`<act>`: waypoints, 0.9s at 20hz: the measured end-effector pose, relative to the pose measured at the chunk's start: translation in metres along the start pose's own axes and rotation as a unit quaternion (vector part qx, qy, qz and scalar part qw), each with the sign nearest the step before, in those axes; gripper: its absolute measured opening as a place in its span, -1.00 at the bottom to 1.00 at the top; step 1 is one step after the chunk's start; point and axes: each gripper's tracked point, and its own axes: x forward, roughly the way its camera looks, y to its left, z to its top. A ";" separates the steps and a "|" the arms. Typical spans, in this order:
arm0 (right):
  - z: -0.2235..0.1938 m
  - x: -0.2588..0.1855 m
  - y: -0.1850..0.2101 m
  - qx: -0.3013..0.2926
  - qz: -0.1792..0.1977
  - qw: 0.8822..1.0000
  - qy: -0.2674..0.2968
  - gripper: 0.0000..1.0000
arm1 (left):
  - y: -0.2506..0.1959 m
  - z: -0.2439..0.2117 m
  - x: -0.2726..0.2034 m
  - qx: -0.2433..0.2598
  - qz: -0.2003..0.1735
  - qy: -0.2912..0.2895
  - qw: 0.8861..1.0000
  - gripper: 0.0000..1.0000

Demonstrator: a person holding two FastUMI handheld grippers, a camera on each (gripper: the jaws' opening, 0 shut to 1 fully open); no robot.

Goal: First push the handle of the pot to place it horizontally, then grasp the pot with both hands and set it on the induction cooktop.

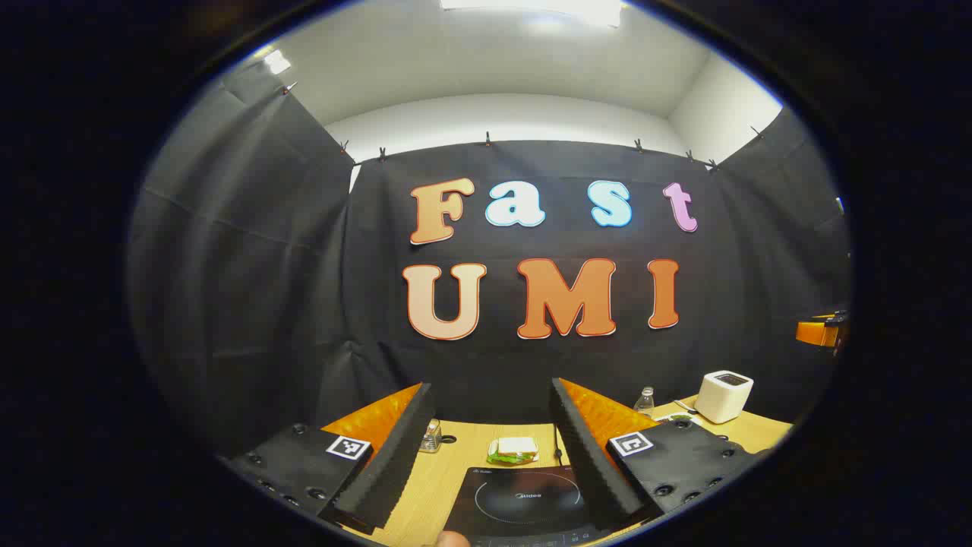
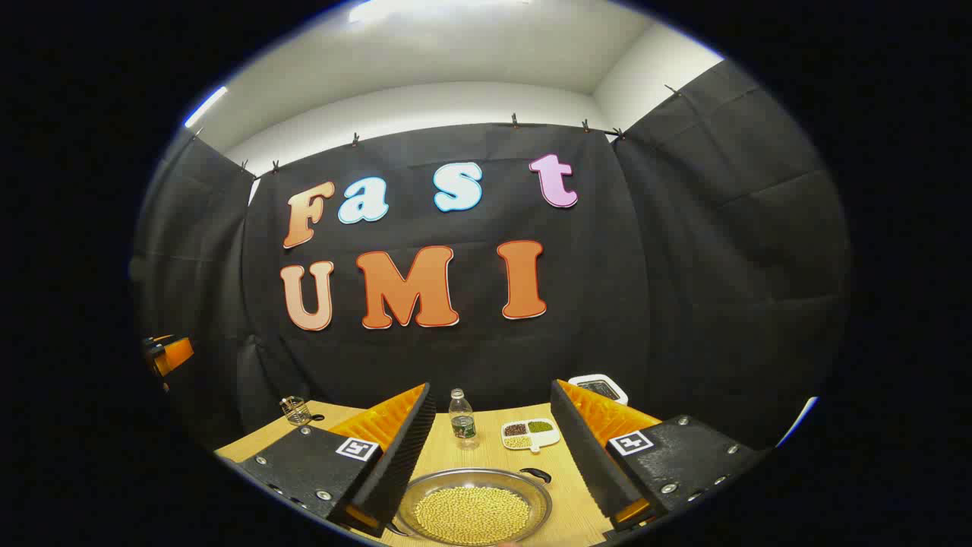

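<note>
In the left gripper view, our left gripper (image 1: 490, 448) hangs above the wooden table (image 1: 425, 486), fingers spread wide with nothing between them. The black induction cooktop (image 1: 524, 503) lies directly below the gap. Behind the cooktop sits a small wrapped sandwich (image 1: 513, 450).

In the right gripper view, our right gripper (image 2: 492, 448) is likewise wide open and empty. The pot (image 2: 474, 506), full of pale beans, rests below the gap, its dark handle (image 2: 536, 475) at the far right rim. Behind the pot stands a water bottle (image 2: 460, 415).

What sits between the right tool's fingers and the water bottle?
In the right gripper view, the pot of beans lies between the open right tool and the water bottle, then bare table.
</note>
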 end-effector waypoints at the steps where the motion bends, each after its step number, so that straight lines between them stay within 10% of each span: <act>1: 0.000 -0.001 0.001 -0.001 0.001 1.000 -0.001 0.89 | 0.001 0.001 -0.001 0.000 0.000 0.001 1.000 0.97; 18: -0.004 0.005 -0.001 -0.023 -0.005 1.000 0.002 0.86 | 0.002 0.005 -0.001 -0.001 0.000 -0.002 1.000 0.97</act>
